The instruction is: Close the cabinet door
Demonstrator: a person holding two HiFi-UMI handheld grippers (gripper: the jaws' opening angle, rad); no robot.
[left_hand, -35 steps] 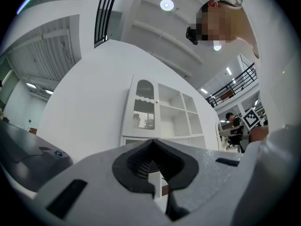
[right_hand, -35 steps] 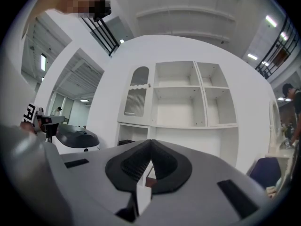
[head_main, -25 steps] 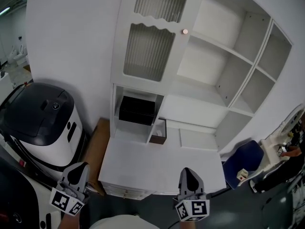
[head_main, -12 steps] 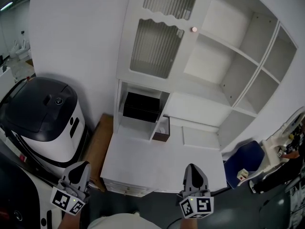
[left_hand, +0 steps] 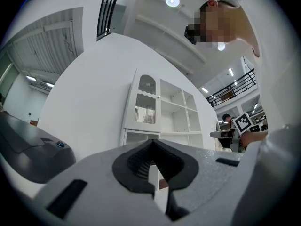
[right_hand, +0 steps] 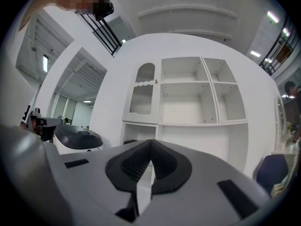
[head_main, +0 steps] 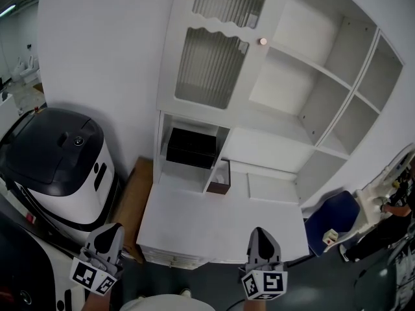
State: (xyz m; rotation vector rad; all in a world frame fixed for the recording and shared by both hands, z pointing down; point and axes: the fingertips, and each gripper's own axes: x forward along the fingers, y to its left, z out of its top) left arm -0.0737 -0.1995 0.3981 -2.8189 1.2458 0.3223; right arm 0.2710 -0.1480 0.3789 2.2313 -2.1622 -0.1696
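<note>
Hovering just off the counter's [head_main: 220, 222] front edge, the left gripper [head_main: 107, 229] and right gripper [head_main: 259, 234] each have their jaws pressed together on nothing. The ribbed-glass door [head_main: 207, 60], with its knob [head_main: 262, 41], stands above the counter's back left corner. It looks flush with the cabinet [head_main: 305, 102] and is well apart from both grippers.

Lab/test hall w/ mock home corner: cabinet [head_main: 279, 115] on bare white wall [head_main: 104, 50], black-white machine [head_main: 58, 167] beside; high ceiling [right_hand: 188, 8] w/ lights [left_hand: 172, 1], mezzanine railing [left_hand: 235, 86].
</note>
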